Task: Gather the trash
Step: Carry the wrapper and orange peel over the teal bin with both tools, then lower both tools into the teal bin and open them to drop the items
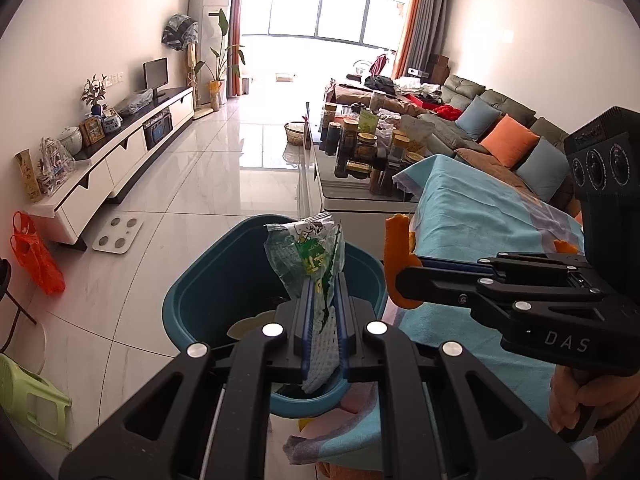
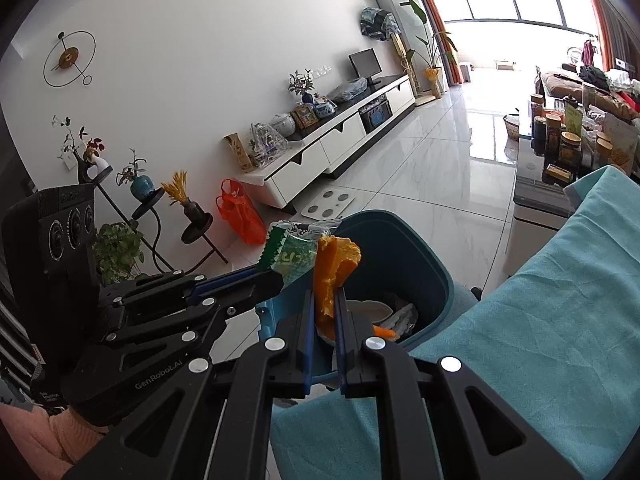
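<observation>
A teal bin (image 1: 208, 292) stands on the floor against the cloth-covered table (image 1: 480, 216). My left gripper (image 1: 323, 284) is shut on a crumpled green and white plastic wrapper (image 1: 308, 256), held over the bin's near rim. Just to its right, my right gripper (image 1: 404, 276) is shut on a piece of orange peel (image 1: 396, 264). In the right wrist view the orange peel (image 2: 332, 264) sticks up between the right gripper's (image 2: 325, 300) blue pads above the bin (image 2: 400, 252). The left gripper (image 2: 276, 276) holds the wrapper (image 2: 292, 256) beside it. Trash (image 2: 372, 312) lies inside the bin.
The teal cloth (image 2: 540, 320) hangs over the table edge beside the bin. A glass coffee table with several jars (image 1: 360, 148) stands beyond. On the floor are a white scale (image 1: 118, 234), an orange plastic bag (image 1: 36, 256) and a green stool (image 1: 28, 396). Plant stands (image 2: 160, 208) line the wall.
</observation>
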`<state>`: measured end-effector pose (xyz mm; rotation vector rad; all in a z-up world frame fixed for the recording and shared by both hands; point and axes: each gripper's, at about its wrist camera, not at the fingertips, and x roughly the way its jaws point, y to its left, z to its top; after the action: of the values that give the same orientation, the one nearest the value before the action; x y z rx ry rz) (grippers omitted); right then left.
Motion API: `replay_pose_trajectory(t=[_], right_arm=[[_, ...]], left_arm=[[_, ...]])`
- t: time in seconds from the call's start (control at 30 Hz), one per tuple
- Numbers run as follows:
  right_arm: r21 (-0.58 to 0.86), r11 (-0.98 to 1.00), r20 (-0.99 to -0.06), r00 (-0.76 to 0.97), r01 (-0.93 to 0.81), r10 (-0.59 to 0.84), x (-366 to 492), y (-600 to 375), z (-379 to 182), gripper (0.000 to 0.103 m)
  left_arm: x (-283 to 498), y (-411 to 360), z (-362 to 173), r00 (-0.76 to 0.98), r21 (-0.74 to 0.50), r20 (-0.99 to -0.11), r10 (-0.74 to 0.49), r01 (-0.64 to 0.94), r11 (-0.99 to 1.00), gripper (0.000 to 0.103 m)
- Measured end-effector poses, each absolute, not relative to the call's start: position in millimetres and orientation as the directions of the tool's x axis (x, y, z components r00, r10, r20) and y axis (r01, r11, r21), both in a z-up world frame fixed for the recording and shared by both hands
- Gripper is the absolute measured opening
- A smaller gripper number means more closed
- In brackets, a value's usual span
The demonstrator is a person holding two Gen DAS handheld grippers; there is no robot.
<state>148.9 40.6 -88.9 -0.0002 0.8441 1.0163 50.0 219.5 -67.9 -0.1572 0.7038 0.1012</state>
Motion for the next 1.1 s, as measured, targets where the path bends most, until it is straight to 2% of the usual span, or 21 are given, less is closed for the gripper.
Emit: replay_pose_trajectory(t=[1.1], right_arm=[[0.378, 0.590, -0.701, 0.196, -0.713, 0.686, 174, 84, -117, 0.009]], left_arm=[[71, 242, -100, 0.708, -0.096, -0.701, 0.083, -0.209, 0.973, 0.010]])
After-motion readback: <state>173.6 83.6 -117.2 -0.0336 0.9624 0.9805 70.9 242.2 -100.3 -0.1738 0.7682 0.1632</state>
